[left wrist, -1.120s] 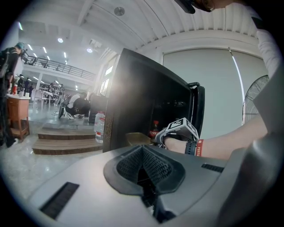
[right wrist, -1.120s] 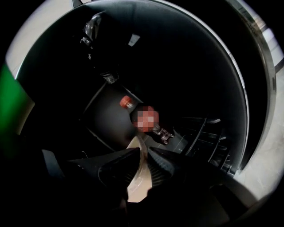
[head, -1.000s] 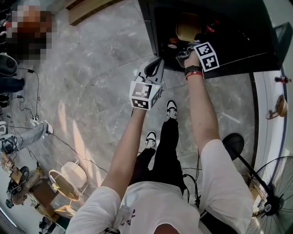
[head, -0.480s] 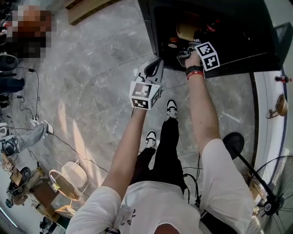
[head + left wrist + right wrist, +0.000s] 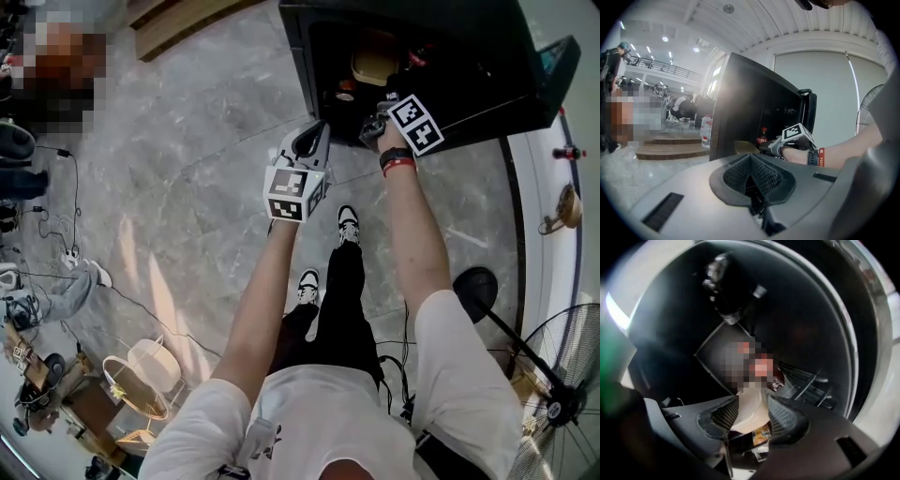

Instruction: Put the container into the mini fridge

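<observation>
Both my arms stretched forward and down. My left gripper [image 5: 314, 142] held out ahead of forearm, jaws pressed together, nothing between. My right gripper [image 5: 373, 117] reaches further ahead, arm near straight, marker cube [image 5: 413, 124] tilted. Right jaws just been opening, now wide apart; container [image 5: 749, 409] shows in gap, pads not clamping it. Watch [image 5: 397, 153] and red band [image 5: 398, 167] on right wrist.

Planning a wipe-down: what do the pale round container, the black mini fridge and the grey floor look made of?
Pale round container: probably plastic, with a smooth cream surface and soft glare.
Black mini fridge: dark smooth casing, painted metal or plastic; I can't tell which.
Grey floor: polished stone or stone-look tile, veined and glossy.
</observation>
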### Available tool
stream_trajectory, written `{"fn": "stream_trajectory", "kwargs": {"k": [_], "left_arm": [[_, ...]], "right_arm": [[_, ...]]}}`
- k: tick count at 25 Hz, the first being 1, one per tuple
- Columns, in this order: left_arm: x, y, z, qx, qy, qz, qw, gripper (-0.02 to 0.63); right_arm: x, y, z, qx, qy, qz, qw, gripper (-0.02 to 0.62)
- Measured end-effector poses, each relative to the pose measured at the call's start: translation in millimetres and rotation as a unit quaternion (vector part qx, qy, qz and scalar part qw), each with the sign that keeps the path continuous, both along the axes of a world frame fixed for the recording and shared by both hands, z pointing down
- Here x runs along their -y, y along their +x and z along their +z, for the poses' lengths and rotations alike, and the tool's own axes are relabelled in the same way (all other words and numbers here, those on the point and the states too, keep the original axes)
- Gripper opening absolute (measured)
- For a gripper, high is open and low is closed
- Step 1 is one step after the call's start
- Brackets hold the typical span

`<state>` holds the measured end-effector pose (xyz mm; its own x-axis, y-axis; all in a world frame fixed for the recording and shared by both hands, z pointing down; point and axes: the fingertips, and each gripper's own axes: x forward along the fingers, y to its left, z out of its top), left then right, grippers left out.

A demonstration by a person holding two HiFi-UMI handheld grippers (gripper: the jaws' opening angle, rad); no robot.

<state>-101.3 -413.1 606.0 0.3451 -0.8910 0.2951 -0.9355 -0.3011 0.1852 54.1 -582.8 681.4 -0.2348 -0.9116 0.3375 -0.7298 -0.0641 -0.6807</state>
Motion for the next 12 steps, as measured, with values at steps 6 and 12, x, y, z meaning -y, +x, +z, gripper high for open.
{"fn": "stream_trajectory", "kwargs": {"k": [6, 12], "left_arm": [[-15.8, 1.6, -28.2, 0.005, 0.005, 0.004, 1.0000, 0.018], [-17.5, 11.8, -61.7, 0.007, 0.021, 0.011, 0.9997, 0.018]], "right_arm": [[-39.0, -1.2, -29.0, -0.047, 0.010, -0.039, 0.998, 0.193], [-63.1, 5.4, -69.0, -0.088, 0.026, -0.071, 0.993, 0.193]]}}
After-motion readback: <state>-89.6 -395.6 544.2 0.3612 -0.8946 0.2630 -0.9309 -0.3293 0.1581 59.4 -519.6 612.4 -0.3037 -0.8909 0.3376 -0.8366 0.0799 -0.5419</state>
